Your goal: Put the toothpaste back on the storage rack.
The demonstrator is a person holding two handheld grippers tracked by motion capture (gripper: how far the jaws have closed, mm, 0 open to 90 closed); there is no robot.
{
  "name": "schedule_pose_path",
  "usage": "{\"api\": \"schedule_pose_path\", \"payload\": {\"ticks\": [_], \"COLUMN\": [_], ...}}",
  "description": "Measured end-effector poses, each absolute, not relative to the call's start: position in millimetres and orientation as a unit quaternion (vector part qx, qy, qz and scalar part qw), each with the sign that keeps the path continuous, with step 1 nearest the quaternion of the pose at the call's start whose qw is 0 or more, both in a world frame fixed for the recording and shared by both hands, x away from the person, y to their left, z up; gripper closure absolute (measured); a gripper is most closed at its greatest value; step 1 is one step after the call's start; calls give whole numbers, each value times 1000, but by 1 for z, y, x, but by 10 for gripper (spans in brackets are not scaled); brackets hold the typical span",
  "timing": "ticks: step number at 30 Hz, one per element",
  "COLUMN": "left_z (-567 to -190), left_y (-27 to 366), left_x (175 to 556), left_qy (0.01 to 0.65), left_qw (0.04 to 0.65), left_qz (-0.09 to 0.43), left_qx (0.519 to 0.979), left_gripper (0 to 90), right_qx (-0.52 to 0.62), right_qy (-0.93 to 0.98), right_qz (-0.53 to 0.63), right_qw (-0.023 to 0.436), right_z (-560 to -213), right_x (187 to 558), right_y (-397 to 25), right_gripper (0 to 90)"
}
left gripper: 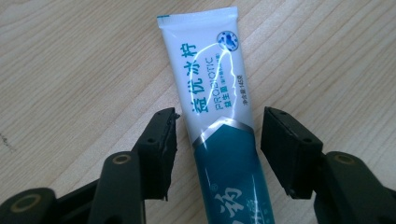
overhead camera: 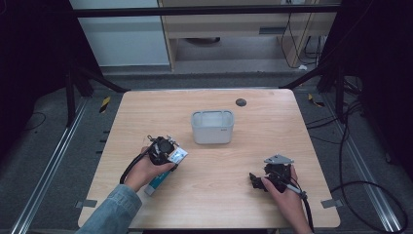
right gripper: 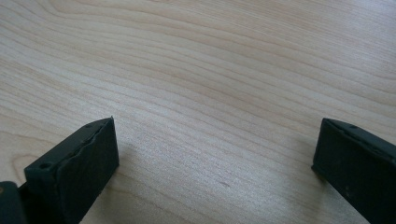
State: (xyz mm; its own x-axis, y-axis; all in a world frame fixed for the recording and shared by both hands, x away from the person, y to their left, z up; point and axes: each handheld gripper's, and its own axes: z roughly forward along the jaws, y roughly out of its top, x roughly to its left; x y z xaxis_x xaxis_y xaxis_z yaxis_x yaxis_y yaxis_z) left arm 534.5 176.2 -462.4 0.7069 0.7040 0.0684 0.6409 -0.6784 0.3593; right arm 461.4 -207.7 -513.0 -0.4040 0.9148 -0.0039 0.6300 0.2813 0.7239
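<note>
Left gripper view: toothpaste tube [left gripper: 219, 116] lies between the left claw's [left gripper: 218, 140] (parted) jaws.

A toothpaste tube [overhead camera: 168, 168], white at its flat crimped end and teal toward the cap end, lies flat on the wooden table [overhead camera: 224, 195] near the front-left corner. It runs diagonally, its crimped end pointing toward the table's middle. Its upper face carries teal printed lettering.

Glossy plastic tube [left gripper: 219, 116] lies on matt, light wood-grain table [right gripper: 210, 70]; translucent plastic bin [overhead camera: 212, 126].
</note>
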Motion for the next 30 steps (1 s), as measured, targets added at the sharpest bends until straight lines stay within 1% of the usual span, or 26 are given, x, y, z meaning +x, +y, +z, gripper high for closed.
{"api": "schedule_pose_path", "payload": {"ticks": [10,13,21,30], "left_z": [-467,-468,-468,-466], "left_y": [175,175,177,174], "left_x": [538,538,538,539], "left_qy": [367,366,370,355], "left_qw": [150,151,161,148], "left_qz": [90,92,74,69], "left_qx": [914,914,912,921], "left_gripper": [522,542,597,656], "right_qx": [501,501,501,501], "right_qy": [771,771,771,771], "right_qz": [329,329,329,329], "right_qw": [217,216,217,216], "right_z": [-513,-513,-513,-513], "right_x": [461,461,461,461], "right_y": [-208,-208,-208,-208], "right_gripper": [4,4,4,4]}}
